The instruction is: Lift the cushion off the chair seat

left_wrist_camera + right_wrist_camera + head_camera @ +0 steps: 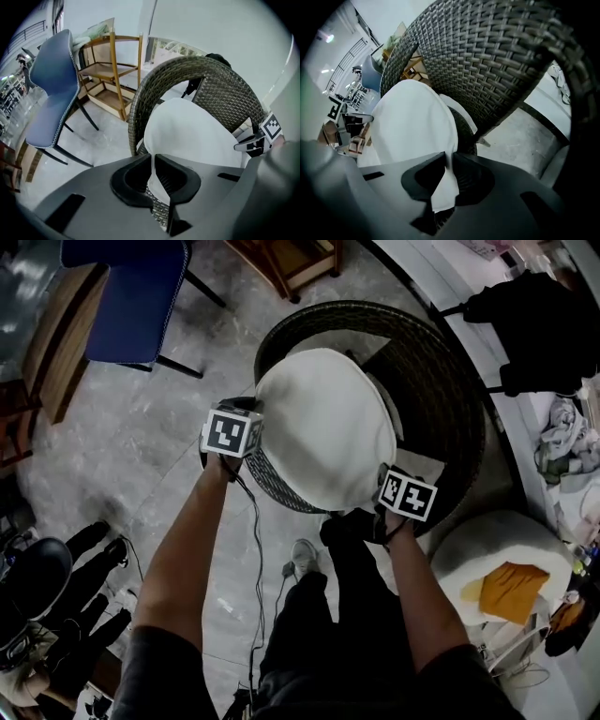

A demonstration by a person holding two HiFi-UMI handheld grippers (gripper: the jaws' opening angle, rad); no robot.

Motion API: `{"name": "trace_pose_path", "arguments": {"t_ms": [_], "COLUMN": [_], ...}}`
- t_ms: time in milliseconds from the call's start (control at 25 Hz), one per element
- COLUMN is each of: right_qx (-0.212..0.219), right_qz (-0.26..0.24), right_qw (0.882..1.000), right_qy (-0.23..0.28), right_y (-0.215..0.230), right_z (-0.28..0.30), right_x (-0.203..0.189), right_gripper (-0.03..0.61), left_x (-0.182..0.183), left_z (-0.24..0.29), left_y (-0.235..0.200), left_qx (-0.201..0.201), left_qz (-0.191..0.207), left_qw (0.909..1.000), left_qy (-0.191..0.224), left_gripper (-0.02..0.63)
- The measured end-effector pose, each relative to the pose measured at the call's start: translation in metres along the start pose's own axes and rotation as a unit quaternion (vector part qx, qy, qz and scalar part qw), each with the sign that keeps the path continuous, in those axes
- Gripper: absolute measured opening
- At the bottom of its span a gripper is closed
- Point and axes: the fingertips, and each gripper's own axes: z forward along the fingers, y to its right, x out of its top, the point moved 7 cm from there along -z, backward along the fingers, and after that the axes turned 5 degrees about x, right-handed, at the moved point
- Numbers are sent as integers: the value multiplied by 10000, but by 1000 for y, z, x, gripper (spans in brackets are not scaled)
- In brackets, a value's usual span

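My left gripper (251,416) is clamped on the left edge of the white cushion (323,427). In the left gripper view its jaws are almost together, with a thin fold of the white cloth pinched between them. My right gripper (377,504) is closed in the same way on the near right edge of the cushion, and a corner of the cloth hangs out below its jaws.

The cushion spreads between the two grippers and away from them, over the seat of the round wicker chair (455,399). Just under each pinched edge the woven rim of the chair is visible. Whether the far side of the cushion touches the seat, I cannot tell. Ahead of both grippers, behind the cushion, rises the woven back of the chair.

Well apart to the left of my left gripper stands a blue chair (136,301) on the grey floor (141,446), and beyond it a wooden shelf (112,70). Near my right gripper, on its right side, is a white round seat (487,540) with an orange thing (511,589) lying on it.
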Motion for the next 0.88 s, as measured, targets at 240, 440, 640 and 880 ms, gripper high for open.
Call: {"name": "trace_pose_path", "arguments": {"t_ms": [240, 440, 640, 880], "right_qx": [139, 276, 397, 567], "right_qz": [51, -1, -36, -215], "right_qw": [9992, 9969, 9942, 9866], "right_qy": [382, 735, 995, 1515], "right_y": [-14, -29, -26, -50], "right_z": [-44, -81, -118, -177], "right_x": [-3, -1, 15, 35], "right_gripper": [60, 60, 60, 60], "left_x": [19, 31, 58, 90], "left_z": [-57, -103, -141, -216], "left_y": [8, 11, 26, 29], "left_qx": [122, 287, 370, 567], "left_qz": [168, 246, 333, 454], "left_qw": [9992, 9976, 9956, 9889], "left_qy": [350, 588, 798, 1298], "left_gripper": [37, 36, 37, 35]}}
